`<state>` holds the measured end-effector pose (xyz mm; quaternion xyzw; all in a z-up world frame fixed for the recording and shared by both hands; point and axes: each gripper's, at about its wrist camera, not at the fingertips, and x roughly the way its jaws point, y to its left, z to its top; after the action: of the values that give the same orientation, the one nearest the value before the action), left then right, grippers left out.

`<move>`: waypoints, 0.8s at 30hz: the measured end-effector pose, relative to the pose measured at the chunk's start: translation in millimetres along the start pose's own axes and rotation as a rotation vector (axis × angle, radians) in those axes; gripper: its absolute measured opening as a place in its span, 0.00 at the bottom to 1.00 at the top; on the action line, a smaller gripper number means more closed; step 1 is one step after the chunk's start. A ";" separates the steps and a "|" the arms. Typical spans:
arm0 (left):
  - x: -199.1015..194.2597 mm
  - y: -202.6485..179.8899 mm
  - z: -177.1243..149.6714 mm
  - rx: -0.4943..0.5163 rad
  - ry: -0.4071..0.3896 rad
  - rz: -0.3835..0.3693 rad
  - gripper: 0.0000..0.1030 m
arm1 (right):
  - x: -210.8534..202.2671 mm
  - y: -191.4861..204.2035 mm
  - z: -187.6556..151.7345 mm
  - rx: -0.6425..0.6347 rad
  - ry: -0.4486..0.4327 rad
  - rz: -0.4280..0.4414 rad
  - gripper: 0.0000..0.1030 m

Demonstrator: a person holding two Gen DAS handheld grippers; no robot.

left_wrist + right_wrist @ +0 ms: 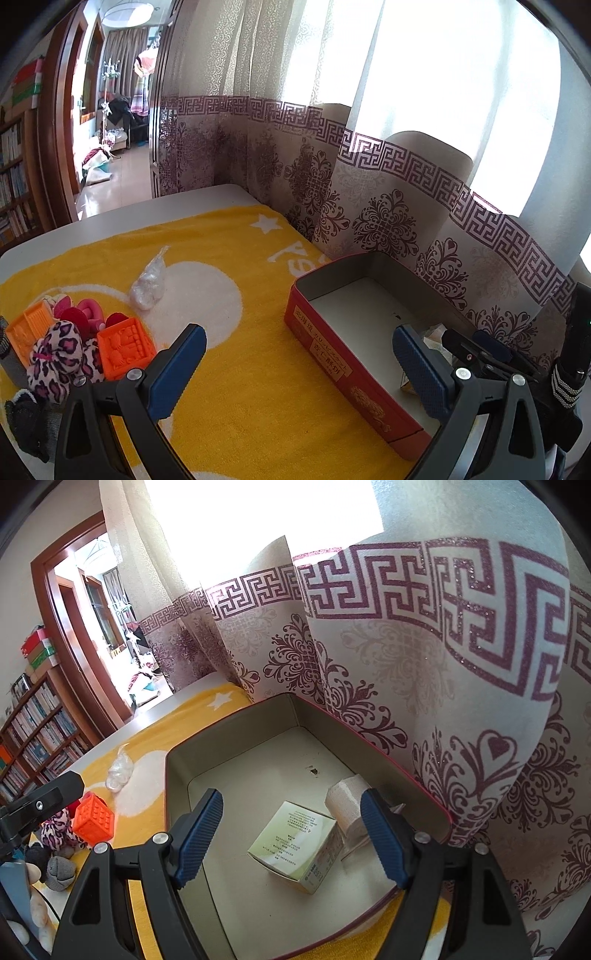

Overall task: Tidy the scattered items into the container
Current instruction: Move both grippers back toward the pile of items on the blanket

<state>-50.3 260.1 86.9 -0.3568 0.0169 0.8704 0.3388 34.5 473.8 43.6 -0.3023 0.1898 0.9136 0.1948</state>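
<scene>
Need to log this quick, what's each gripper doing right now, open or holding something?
Left gripper: open, holding nothing, over the yellow towel.
Right gripper: open, holding nothing, above the red tin.

A patterned curtain [388, 206] hangs just behind the worktop [207, 194], a yellow towel [240, 369] spread over it; bookshelves [40, 720] stand beside a wooden doorway [70, 635] at left

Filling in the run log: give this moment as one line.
left gripper: open, empty | right gripper: open over red tin | in tin: small carton, bandage roll | outside: orange blocks, plush toy, plastic bag
</scene>
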 end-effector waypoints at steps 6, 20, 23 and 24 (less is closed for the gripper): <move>-8.9 16.4 -10.6 -0.019 -0.005 0.040 0.99 | -1.5 10.3 -1.0 -0.012 0.000 0.019 0.78; -60.5 101.6 -25.9 -0.185 -0.119 0.195 0.99 | -4.0 72.5 -5.2 -0.106 0.007 0.124 0.79; -74.8 126.2 -30.0 -0.236 -0.148 0.238 0.99 | -3.5 90.4 -7.4 -0.132 0.015 0.150 0.79; -79.6 134.1 -31.8 -0.249 -0.159 0.263 0.99 | -2.7 96.8 -7.9 -0.140 0.019 0.160 0.79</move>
<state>-70.5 102.2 85.0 -0.3208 -0.0714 0.9280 0.1758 -5.3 387.0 61.5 -0.3076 0.1507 0.9344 0.0975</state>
